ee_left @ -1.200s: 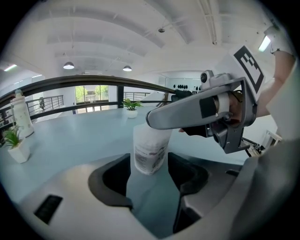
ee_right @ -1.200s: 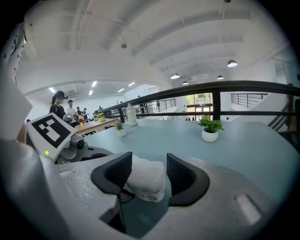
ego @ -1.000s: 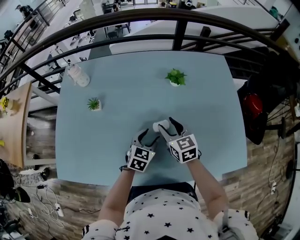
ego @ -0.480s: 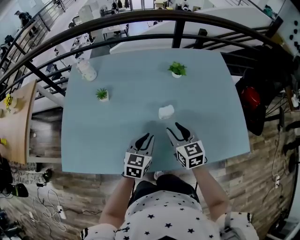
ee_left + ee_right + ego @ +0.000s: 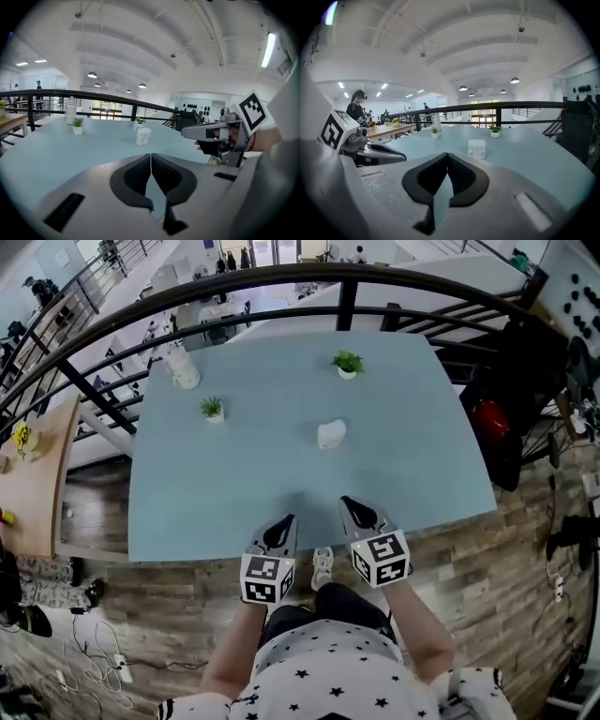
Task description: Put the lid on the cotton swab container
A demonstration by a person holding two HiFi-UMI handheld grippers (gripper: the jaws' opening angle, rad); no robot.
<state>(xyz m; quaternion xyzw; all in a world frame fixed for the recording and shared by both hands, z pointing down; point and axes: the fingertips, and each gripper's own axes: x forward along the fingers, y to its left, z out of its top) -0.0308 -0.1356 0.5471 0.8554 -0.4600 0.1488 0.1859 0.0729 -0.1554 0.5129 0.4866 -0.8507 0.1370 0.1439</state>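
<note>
Cotton swab container [image 5: 331, 434], lidded, on table [image 5: 253, 474]

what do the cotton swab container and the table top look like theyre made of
Cotton swab container: probably white or frosted plastic, smooth, with small dark print on its front; too small to be sure.
Table top: pale blue, even and matte with only soft reflections, so possibly laminate or painted board.

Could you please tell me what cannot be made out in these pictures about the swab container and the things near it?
- Swab container: whether its lid is pressed fully home; too small in every view.
- Print on its label: too small in the right gripper view.
- White bottle: contents; far and small in the head view.
- Table: near edge partly covered by the left gripper and right gripper, head view.
</note>
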